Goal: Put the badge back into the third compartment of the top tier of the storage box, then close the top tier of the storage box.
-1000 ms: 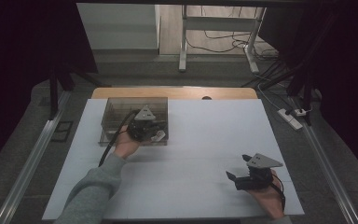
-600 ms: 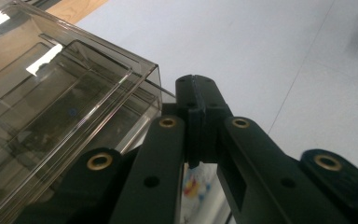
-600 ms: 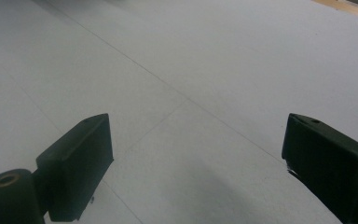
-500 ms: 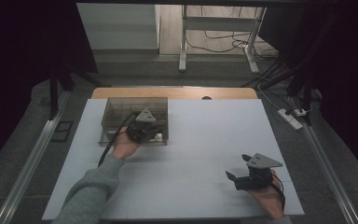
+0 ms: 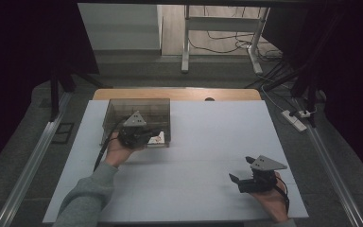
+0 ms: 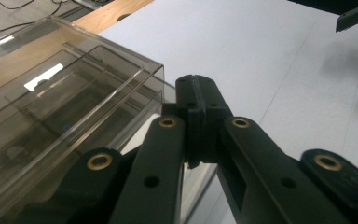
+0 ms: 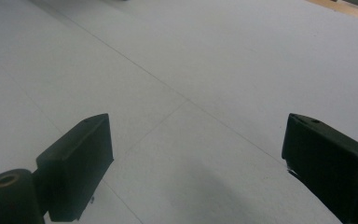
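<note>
Since the earlier frame, my left gripper (image 5: 157, 134) has slid a little along the smoky clear box's (image 5: 137, 113) near wall, jaws pressed together, empty. Right gripper (image 5: 240, 176) idles agape, well apart from the box. I'd push slowly, low and square, lest it skew.

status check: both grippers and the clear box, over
Left gripper shut, nothing between the jaws, at the near right corner of the smoky clear box. Right gripper open, low over the bare white table. Nothing in the way.
</note>
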`<state>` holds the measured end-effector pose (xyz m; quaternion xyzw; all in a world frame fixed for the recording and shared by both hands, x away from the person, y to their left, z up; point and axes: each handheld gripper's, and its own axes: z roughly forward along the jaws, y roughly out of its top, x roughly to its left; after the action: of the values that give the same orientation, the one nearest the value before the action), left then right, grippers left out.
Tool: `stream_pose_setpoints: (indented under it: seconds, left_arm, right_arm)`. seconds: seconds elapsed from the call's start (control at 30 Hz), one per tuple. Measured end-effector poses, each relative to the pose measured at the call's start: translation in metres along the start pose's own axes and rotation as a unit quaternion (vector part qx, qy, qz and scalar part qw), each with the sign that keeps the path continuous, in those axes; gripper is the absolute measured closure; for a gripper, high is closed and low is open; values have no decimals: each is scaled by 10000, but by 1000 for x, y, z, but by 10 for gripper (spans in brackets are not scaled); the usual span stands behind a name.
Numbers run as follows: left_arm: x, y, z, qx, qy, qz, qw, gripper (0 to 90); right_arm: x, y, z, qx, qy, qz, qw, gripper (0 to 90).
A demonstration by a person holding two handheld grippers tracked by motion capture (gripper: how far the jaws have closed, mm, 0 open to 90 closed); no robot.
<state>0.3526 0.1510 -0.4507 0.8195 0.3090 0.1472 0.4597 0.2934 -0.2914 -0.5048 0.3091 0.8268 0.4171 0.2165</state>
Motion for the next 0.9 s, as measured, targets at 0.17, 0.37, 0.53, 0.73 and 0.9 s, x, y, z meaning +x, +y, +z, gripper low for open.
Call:
stream_pose_setpoints:
  seconds: [0.17,0.37,0.53,0.73,0.9]
  left_arm:
    - [0,-6,-13,-80,84,-31,9999,892]
    - [-3,-16,-32,-204,204,-95,9995,892]
    - [-7,-27,-47,-252,301,-145,9991,892]
    - [-11,-36,-54,-212,375,-134,9990,892]
    - [-13,-43,-57,-151,401,-137,9990,892]
  right_arm:
    - [0,0,0,-1,-2,2,10000,82]
    - [1,0,-1,0,-13,-1,10000,82]
    - [1,0,-2,-10,-17,-8,10000,82]
    - [1,0,-3,-29,0,-4,10000,82]
    - [1,0,-3,-32,4,3,10000,82]
